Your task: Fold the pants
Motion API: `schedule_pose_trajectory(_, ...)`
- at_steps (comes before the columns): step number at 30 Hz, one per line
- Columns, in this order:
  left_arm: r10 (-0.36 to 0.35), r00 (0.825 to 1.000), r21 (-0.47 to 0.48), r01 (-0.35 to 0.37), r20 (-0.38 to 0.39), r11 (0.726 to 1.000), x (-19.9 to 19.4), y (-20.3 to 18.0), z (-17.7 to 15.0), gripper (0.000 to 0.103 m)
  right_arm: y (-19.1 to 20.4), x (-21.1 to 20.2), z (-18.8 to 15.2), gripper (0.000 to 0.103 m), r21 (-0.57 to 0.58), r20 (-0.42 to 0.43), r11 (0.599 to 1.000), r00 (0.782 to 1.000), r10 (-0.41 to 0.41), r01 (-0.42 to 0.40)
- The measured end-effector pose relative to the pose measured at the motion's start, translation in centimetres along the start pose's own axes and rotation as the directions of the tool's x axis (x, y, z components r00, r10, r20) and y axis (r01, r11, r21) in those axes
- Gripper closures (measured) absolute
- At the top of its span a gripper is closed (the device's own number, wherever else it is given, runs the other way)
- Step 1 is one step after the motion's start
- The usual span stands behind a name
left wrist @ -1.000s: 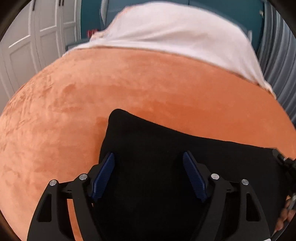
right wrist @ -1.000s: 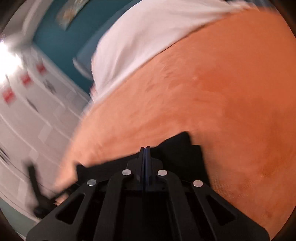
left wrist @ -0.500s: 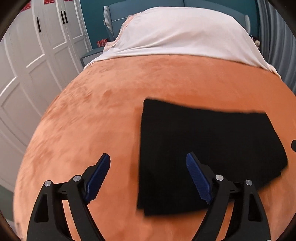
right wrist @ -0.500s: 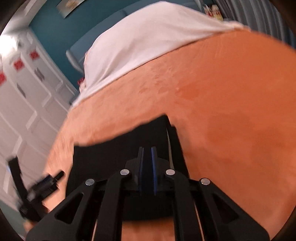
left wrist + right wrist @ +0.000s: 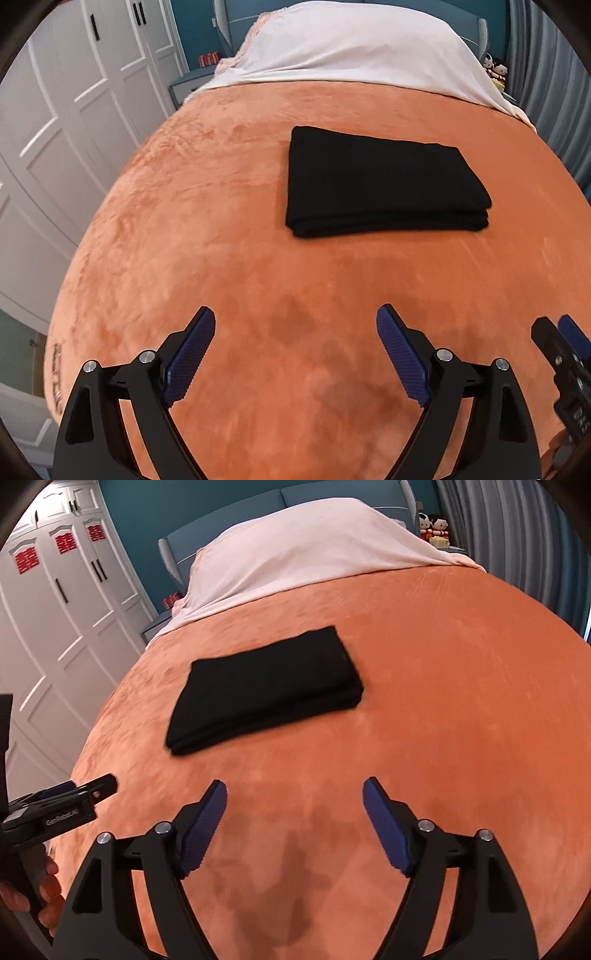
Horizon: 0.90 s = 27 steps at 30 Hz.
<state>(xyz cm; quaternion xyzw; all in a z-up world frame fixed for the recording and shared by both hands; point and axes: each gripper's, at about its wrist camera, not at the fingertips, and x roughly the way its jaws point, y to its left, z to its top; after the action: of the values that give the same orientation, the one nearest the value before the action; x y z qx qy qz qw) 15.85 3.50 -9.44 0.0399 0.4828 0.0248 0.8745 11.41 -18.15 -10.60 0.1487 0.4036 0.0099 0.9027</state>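
Note:
The black pants [image 5: 380,181] lie folded into a neat flat rectangle on the orange blanket [image 5: 229,266]; the right wrist view shows them [image 5: 266,686] too. My left gripper [image 5: 295,321] hangs well back from the pants above bare blanket, its jaws still opening wide with nothing between them. My right gripper [image 5: 294,792] is likewise drawn back from the pants, jaws opening, nothing between its blue pads [image 5: 384,827]. Each gripper shows at the edge of the other's view: the right one [image 5: 569,354] and the left one [image 5: 74,794], held by a hand [image 5: 44,890].
A white sheet over pillows [image 5: 354,48] covers the head of the bed, against a blue headboard [image 5: 295,494]. White wardrobe doors [image 5: 55,129] stand along the left side. Grey curtains [image 5: 517,535] and small dolls [image 5: 434,526] are at the far right.
Both grippers have pulled back and up from the pants. The right gripper, shut on the fabric a second ago, has let go and spread wide. The pants now lie folded and untouched.

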Motion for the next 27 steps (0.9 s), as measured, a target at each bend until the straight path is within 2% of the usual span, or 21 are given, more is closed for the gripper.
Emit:
schedule_pose_trajectory(6,0.000,1.000,0.005,0.000,0.019,1.000,-4.0,-0.2,-2.6,0.016,1.5,-4.6,-1.6,0.017,-0.039,0.044,0.999,0.999,-0.009,0.011)
schedule_pose_trajectory(8,-0.006,1.000,0.007,0.006,0.024,1.000,-5.1,-0.1,-3.4,0.016,2.0,-5.5,-1.5,0.012,-0.053,0.063,0.998,0.998,-0.012,0.015)
schedule_pose_trajectory(17,-0.011,0.999,-0.006,0.011,0.037,1.000,-8.2,-0.1,-6.1,0.016,2.9,-9.7,-3.1,0.011,-0.056,0.085,0.998,0.996,0.012,-0.007)
schedule_pose_trajectory(21,-0.006,0.998,0.006,0.006,0.062,1.000,-9.7,-0.3,-7.1,0.016,3.2,-11.4,-3.5,0.011,-0.081,0.102,0.997,0.995,-0.001,0.010)
schedule_pose_trajectory(27,-0.043,0.991,0.014,0.042,0.128,0.999,-12.7,-0.3,-7.8,0.016,4.4,-13.8,-3.9,0.009,-0.121,0.141,0.992,0.990,-0.022,0.039)
